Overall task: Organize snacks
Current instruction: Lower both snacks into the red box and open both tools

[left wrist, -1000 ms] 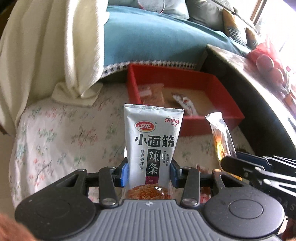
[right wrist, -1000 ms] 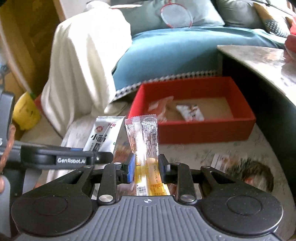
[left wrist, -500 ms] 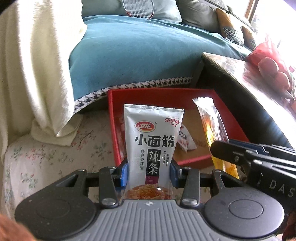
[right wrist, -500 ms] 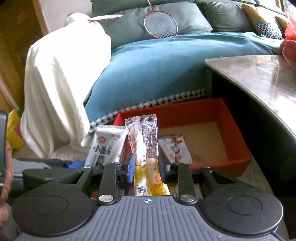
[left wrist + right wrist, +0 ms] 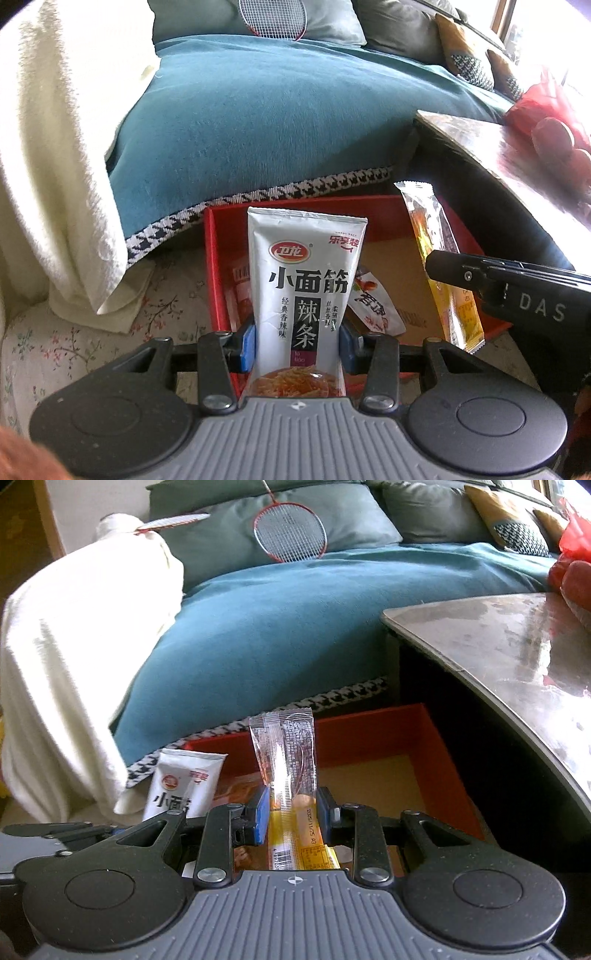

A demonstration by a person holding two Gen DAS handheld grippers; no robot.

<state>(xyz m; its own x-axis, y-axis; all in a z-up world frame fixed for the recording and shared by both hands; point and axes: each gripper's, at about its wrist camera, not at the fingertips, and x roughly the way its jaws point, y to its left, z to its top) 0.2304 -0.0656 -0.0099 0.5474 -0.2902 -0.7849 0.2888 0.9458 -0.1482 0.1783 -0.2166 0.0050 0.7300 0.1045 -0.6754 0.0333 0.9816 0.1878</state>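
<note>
Behind the red box lies a teal sofa; over it, left gripper pinches a light, crinkly white pouch low (floppy above); right gripper clamps a slippery yellow sachet mid-length.

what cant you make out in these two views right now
- Left wrist view: the orange packet in the red box is mostly hidden by the white spicy-strip packet in the left tool.
- Right wrist view: the clear-and-yellow stick packet in the right tool and the tool body hide the box's near floor.
</note>
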